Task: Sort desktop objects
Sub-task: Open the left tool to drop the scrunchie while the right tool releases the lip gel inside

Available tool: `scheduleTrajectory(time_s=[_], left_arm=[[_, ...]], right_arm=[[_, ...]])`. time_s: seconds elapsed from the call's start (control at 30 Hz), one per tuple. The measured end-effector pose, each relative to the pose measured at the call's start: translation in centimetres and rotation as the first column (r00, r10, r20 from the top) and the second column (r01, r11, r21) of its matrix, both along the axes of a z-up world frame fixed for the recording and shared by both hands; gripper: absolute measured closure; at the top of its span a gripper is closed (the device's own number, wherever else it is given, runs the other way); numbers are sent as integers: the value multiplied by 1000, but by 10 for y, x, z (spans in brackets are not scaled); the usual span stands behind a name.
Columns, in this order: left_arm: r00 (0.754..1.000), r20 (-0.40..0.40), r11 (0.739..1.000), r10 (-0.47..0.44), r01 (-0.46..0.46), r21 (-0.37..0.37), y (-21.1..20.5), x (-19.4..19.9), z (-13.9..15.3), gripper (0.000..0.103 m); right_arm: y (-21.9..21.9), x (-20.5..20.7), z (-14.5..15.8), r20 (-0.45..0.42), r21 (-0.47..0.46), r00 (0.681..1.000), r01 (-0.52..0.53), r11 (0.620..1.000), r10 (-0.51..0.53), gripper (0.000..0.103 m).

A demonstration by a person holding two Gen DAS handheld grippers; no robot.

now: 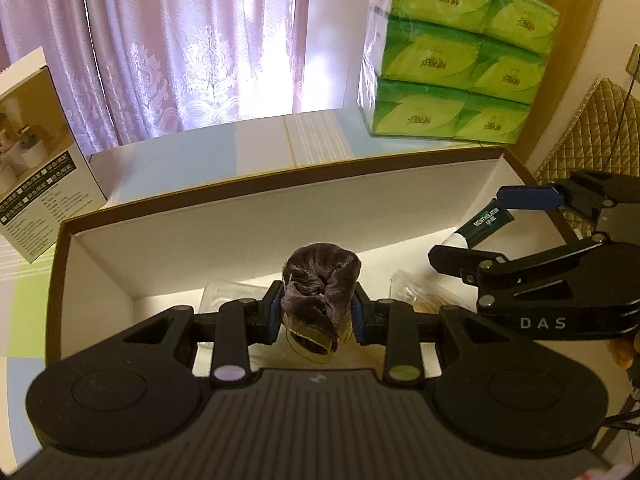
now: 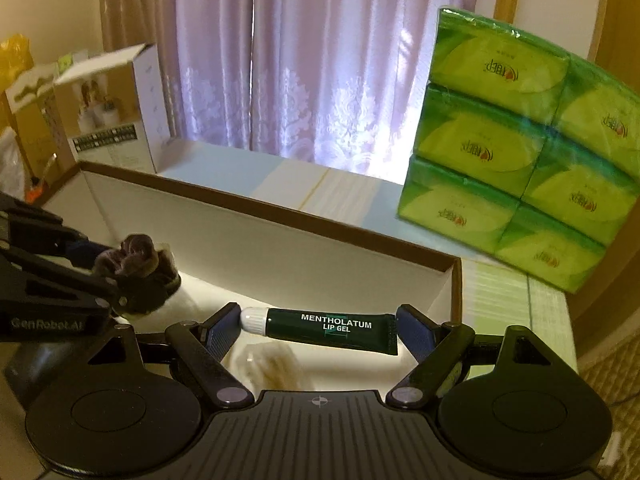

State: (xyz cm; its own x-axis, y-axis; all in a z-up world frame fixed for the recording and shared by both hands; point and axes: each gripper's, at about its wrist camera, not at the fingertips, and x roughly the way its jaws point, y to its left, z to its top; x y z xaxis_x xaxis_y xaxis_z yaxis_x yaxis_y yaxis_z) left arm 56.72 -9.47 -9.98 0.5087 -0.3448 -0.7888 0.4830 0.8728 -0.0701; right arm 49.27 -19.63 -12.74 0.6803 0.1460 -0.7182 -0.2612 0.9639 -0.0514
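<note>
Two hand-held black grippers hang above an open shallow cardboard box with white inner walls and a brown rim (image 1: 280,188). Left gripper (image 1: 316,316): level and pointing into the box, its blue-padded jaws clamped on a crumpled dark purple-brown velvety cloth bundle (image 1: 320,284), which rises above the pads and shows a tan edge below; in the right wrist view this gripper (image 2: 100,268) enters from nine o'clock with the bundle (image 2: 134,258) at its tip, above the box floor. Right gripper (image 2: 318,330): its jaws stand wide and press on the two ends of a dark green lip gel tube with a white cap (image 2: 328,328), held crosswise, cap toward nine o'clock, over the right part of the box; in the left wrist view this gripper (image 1: 472,224) reaches in from three o'clock with the tube (image 1: 480,226) slanting between its fingers. Box contents: a clear plastic item (image 1: 224,296) on the floor at the bundle's eight o'clock and a crinkled clear packet with tan contents (image 1: 416,288) at its four o'clock, both partly hidden and not identifiable. Outside the box, on a pastel striped tablecloth (image 1: 320,136): a wrapped block of green tissue packs (image 1: 460,60) at one o'clock and a white printed carton (image 1: 36,148) at ten o'clock, before pale lilac curtains (image 1: 180,40).
</note>
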Motion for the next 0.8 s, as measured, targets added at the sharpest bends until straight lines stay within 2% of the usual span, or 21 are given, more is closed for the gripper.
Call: scheduleTrajectory(time_s=[0.37,0.63,0.8], left_arm=[[1000,-11,1000,-3,3,3,-5,9,-8,72],[1000,-11,1000,-20,20,1,-5,0,-5,71],[999,-19,1000,-30,30,6,-4,-11,-6,71]], right_arm=[[-9,9,4,11,49,1000,15,999,-16,20],[-17,-5,12,9,91,1000,21,996,-22,13],[-19,-15,14,1,113,1000,19,993,-19,12]])
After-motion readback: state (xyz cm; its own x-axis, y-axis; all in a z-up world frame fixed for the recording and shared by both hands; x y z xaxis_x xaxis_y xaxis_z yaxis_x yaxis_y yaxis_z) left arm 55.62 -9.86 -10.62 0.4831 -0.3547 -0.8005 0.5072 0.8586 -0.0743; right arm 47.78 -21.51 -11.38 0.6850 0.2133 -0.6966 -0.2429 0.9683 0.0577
